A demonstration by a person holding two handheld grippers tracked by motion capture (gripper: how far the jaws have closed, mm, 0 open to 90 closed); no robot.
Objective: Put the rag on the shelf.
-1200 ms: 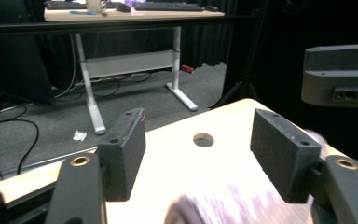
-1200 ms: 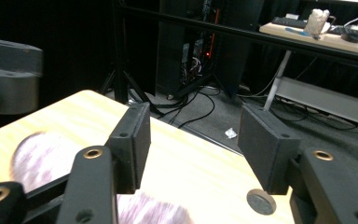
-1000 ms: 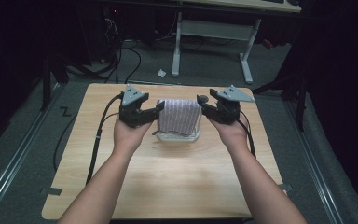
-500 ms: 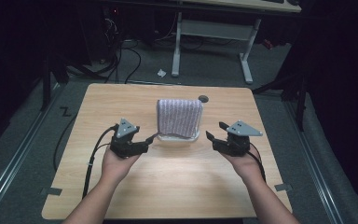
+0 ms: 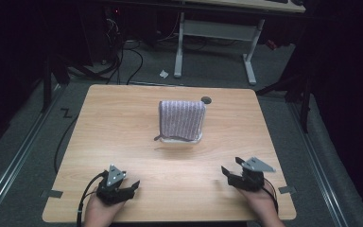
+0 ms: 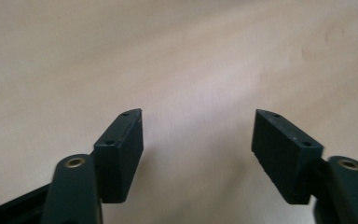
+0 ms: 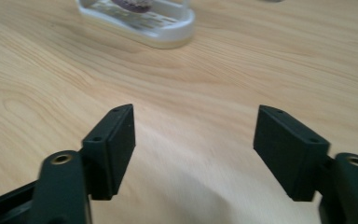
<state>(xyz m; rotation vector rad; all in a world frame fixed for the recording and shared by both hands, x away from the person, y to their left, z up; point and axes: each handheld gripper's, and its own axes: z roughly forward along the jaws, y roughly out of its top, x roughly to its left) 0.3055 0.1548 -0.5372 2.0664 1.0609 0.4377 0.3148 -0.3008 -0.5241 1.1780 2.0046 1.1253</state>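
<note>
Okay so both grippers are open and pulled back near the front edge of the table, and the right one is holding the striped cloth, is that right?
Not quite. The right gripper holds nothing: the right gripper view shows its jaws apart over bare table. The striped cloth is draped over a white rack mid-table, apart from both grippers, as the high view shows. The rest stands: the left gripper is open too, and both sit near the front edge.

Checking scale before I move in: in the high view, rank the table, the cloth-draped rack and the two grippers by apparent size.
1. Table.
2. Cloth-draped rack.
3. Left gripper and right gripper: alike, unranked.
</note>
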